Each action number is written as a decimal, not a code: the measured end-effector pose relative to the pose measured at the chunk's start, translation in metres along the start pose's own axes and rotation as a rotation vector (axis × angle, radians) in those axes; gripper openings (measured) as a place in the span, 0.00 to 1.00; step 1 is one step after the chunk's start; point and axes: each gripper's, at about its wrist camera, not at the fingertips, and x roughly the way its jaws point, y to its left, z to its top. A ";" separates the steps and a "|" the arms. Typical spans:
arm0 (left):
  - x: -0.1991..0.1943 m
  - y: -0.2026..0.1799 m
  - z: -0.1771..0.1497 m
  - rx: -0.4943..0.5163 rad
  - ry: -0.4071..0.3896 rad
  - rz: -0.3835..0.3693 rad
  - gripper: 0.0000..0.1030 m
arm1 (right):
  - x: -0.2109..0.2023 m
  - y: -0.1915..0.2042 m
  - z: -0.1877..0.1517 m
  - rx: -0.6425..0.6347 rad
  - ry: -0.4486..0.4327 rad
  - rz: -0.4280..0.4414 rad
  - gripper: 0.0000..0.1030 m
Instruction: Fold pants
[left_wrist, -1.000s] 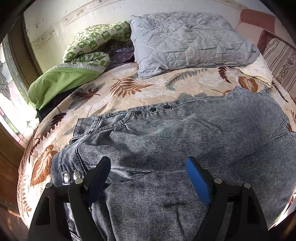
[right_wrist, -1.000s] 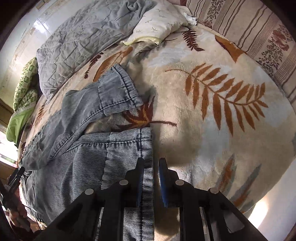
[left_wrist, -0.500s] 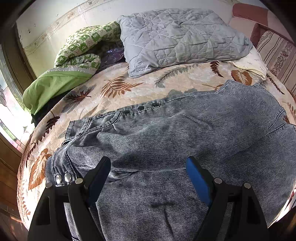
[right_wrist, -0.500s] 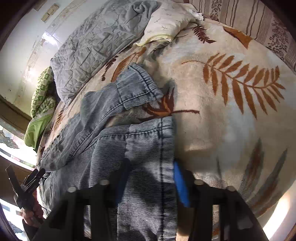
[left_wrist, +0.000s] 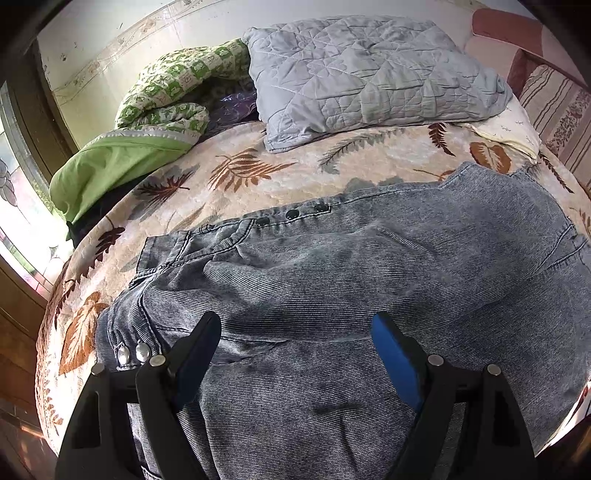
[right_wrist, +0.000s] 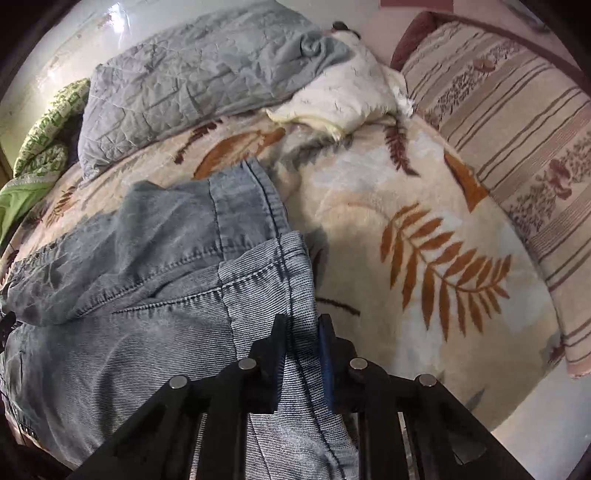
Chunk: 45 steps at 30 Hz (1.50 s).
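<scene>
Right gripper (right_wrist: 301, 332) is pinched on the hem (right_wrist: 295, 266) of the near leg, denim running up between its jaws at lower centre of its view. Left gripper (left_wrist: 295, 354) hangs wide open and empty over the waist end, snaps (left_wrist: 131, 352) just left of it. Pants (left_wrist: 351, 280) lie across the bedspread (left_wrist: 258, 173), long axis left to right, waist left, hems right. Judged from this, the held hem must travel leftward along that axis toward the waist, where the left gripper is nearer.
</scene>
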 end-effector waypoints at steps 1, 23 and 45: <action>-0.001 0.002 0.000 -0.005 -0.001 0.000 0.81 | 0.012 -0.006 -0.003 0.022 0.041 0.017 0.20; 0.052 0.255 0.026 -0.796 0.179 0.084 0.82 | -0.010 0.031 0.105 0.250 -0.111 0.365 0.67; 0.164 0.205 0.074 -0.694 0.254 -0.171 0.30 | 0.087 0.019 0.171 0.229 -0.014 0.297 0.67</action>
